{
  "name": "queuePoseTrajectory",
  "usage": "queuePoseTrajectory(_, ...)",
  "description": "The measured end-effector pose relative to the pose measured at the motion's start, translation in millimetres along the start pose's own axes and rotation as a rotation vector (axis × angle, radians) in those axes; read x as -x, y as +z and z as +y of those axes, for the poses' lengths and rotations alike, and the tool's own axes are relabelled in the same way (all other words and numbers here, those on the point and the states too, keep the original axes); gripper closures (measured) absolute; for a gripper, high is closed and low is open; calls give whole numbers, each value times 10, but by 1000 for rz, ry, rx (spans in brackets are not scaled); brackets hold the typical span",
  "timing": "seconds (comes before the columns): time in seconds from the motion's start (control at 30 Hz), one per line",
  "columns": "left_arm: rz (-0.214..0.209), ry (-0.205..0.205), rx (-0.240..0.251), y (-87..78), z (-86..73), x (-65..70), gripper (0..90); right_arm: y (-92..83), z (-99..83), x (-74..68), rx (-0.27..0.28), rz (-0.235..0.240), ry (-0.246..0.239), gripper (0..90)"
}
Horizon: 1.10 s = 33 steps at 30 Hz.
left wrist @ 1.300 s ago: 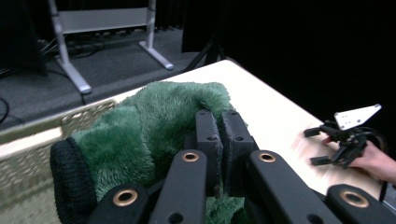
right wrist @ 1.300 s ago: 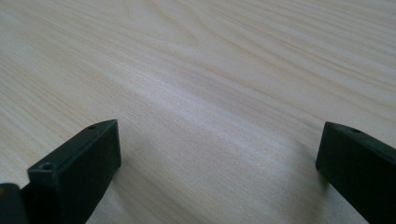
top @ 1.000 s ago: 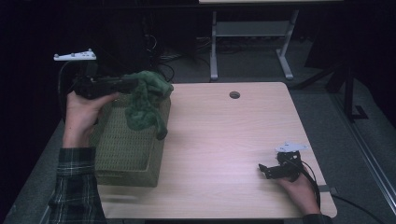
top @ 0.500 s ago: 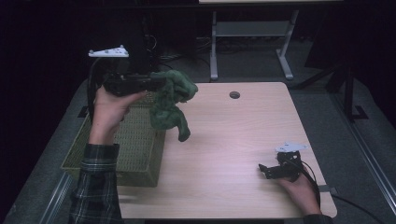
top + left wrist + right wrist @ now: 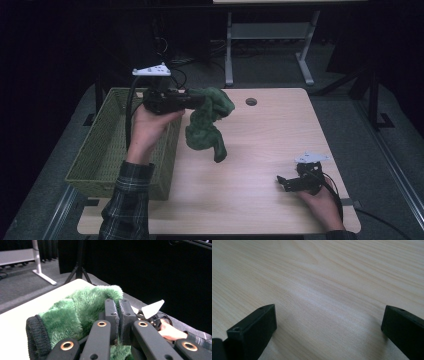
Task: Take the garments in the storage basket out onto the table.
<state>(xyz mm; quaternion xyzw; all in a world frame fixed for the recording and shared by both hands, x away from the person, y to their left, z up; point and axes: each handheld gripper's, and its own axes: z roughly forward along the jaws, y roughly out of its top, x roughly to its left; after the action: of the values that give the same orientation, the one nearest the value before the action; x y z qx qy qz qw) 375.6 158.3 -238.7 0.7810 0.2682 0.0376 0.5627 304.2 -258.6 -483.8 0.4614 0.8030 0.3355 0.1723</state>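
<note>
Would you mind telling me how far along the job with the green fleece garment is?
Done: the green fleece garment is out of the wicker basket. In hand: the left gripper holds it clamped, dangling above the table. Left: setting it down, probably; the right gripper rests open, apart.

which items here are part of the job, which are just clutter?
In the job: green fuzzy garment, clamped in the left hand-held gripper; wicker basket.
Lying about: right hand-held gripper, open and idle on the table; desk frame behind.
</note>
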Motion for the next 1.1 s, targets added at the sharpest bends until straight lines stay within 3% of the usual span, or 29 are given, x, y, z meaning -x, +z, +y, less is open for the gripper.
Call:
queuePoseTrajectory(0.37, -28, -11, -14, 331, -222, 96, 871, 0, 0, 0, 0, 0, 0, 0)
queuePoseTrajectory(0.47, -40, -15, -40, 527, -327, 122, 871, 0, 0, 0, 0, 0, 0, 0)
queuePoseTrajectory(0.77, -48, -27, -96, 898, -531, 154, 871, -1, 1, 1, -2, 0, -1, 0)
queuePoseTrajectory(1.03, -68, -53, -168, 1251, -799, 153, 869, 0, 0, 1, -1, 0, -2, 0)
queuePoseTrajectory(1.1, -83, -75, -198, 1388, -915, 128, 869, -1, 0, 2, -2, 0, -2, 0)
